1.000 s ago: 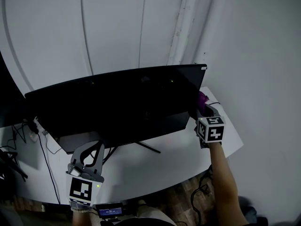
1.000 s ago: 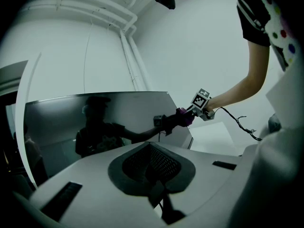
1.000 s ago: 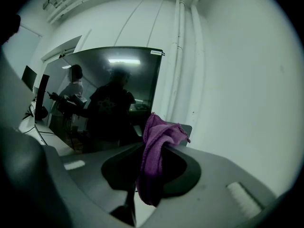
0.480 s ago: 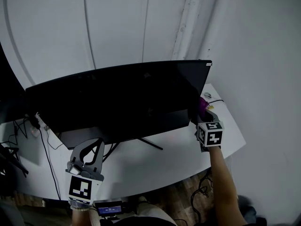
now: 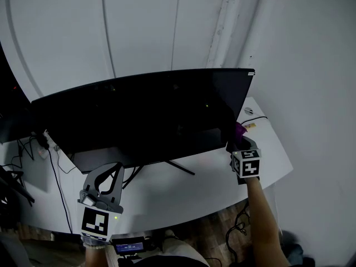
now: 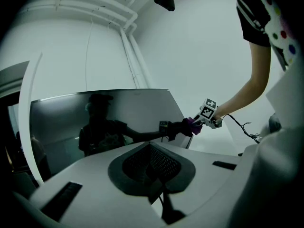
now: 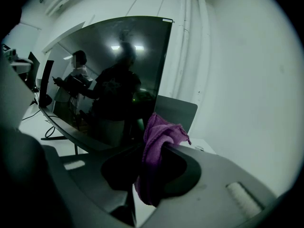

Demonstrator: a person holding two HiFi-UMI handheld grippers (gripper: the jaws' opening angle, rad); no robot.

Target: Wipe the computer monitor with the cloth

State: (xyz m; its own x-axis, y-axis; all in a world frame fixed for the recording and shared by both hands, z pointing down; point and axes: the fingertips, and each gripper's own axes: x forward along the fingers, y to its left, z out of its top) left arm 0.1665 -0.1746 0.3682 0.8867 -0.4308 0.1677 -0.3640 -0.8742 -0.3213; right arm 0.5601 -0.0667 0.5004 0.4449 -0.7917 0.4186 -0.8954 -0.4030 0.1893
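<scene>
Your right hand-held gripper (image 5: 236,141), right of centre in the head view, is pinching the purple cloth (image 5: 240,129) and holds it against the lower right corner of the dark monitor (image 5: 139,115). The cloth bunches above the jaws and hangs down below them. Your left hand-held gripper (image 5: 105,174) is at the lower left of the frame over the white worktop (image 5: 183,196), just below the screen's bottom edge. Its jaws are pressed together with nothing between them.
</scene>
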